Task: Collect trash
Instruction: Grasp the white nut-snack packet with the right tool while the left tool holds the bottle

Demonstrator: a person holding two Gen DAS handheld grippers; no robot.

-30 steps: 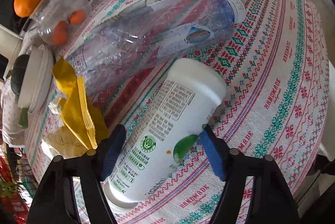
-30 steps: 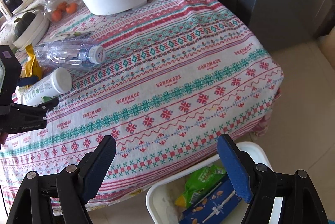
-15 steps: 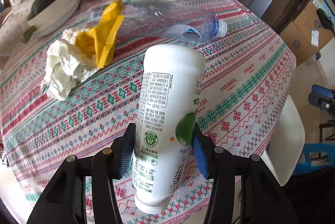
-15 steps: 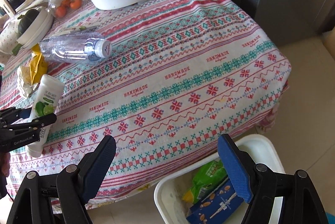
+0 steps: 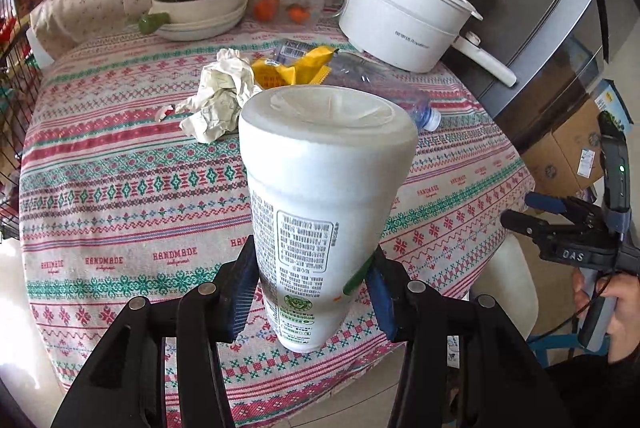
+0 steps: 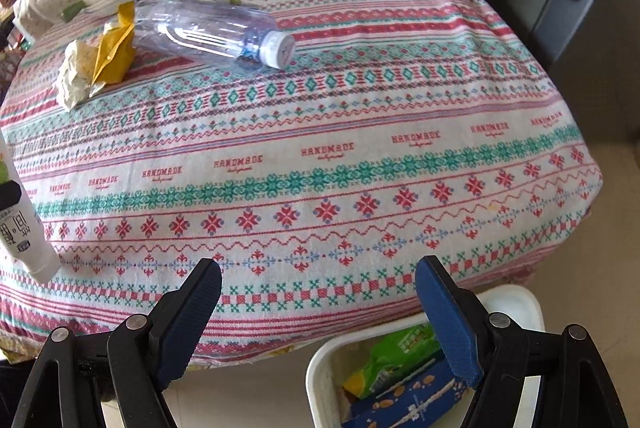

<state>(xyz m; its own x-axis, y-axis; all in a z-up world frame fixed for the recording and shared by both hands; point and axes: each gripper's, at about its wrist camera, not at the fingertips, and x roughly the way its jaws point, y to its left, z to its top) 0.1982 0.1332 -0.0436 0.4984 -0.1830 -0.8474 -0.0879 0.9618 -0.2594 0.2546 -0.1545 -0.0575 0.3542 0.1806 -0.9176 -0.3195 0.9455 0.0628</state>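
Tablecloth, patterned, covers table beside fridge.

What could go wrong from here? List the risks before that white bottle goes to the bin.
1. The left claw grips the white bottle low, near its bottom end; the heavier top could tip or slip out.
2. The bin sits below the table edge, so an early release may miss.
3. The right claw hangs open over the bin, risking collision.
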